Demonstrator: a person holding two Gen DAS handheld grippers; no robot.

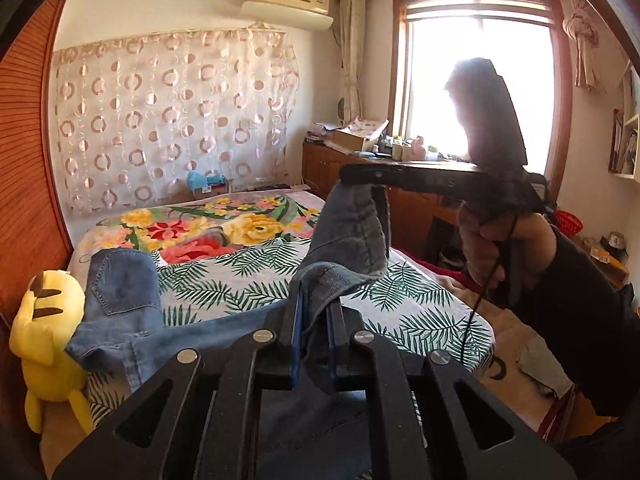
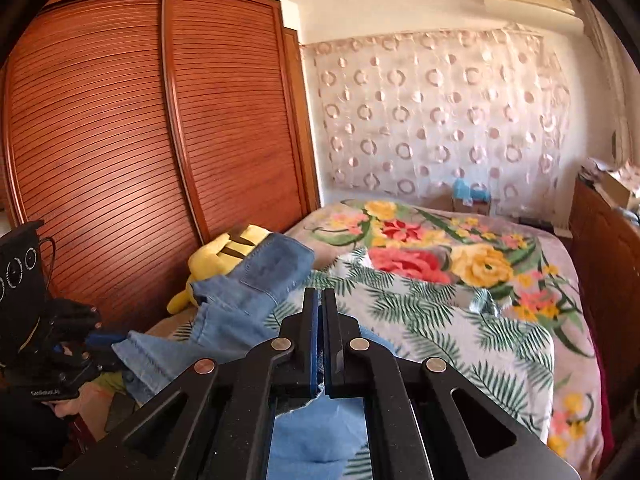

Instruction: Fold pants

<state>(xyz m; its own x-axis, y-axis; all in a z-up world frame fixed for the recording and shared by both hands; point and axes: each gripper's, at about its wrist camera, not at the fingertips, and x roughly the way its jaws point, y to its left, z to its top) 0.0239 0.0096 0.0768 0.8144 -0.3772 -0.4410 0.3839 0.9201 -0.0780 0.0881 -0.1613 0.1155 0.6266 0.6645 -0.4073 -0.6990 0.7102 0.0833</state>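
Both grippers clamp blue denim pants above the bed.

Left wrist view: left gripper (image 1: pixel 316 312) jaws narrow, pinching the faded blue denim pants (image 1: pixel 120 280); the rest trails left over the leaf-print bedsheet (image 1: pixel 420 300). No writing can be read.
Right wrist view: right gripper (image 2: pixel 320 312) jaws nearly together on denim at the pads' base; pants (image 2: pixel 256 280) drape left-far toward the yellow plush toy (image 2: pixel 216 260).

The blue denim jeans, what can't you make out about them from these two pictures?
- Left wrist view: the left tool covers the blue denim jeans' pinched hem.
- Right wrist view: the right tool hides its pinched denim; the leg below is cut by the bottom edge.
- Both views: the waistband drapes over the yellow plush toy, hiding its front.
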